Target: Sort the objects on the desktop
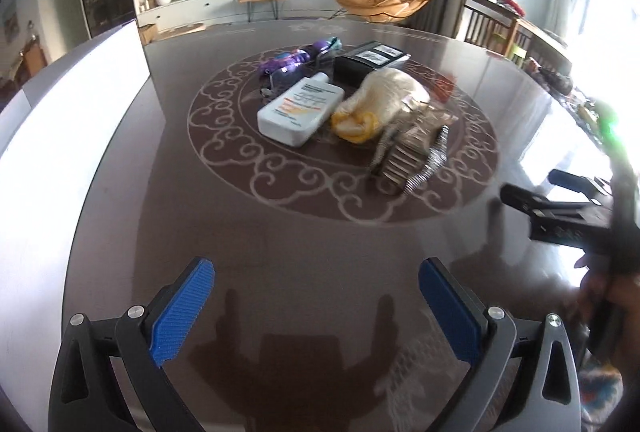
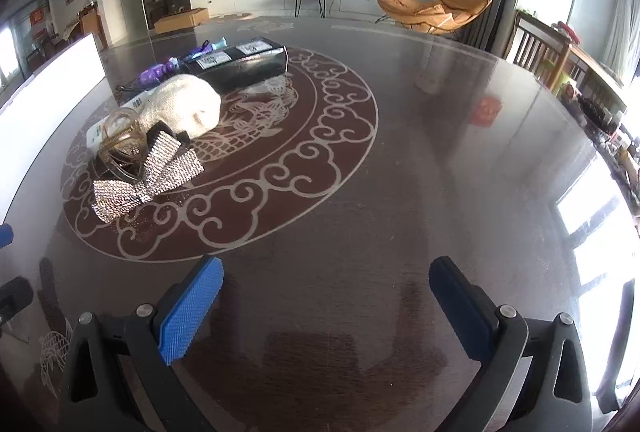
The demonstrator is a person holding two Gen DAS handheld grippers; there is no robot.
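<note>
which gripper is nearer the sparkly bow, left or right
Right, though only slightly. From the right gripper the sparkly bow lies ahead and to its left. The left gripper sits a little farther back, with the bow ahead to its right. Both are open and empty.
</note>
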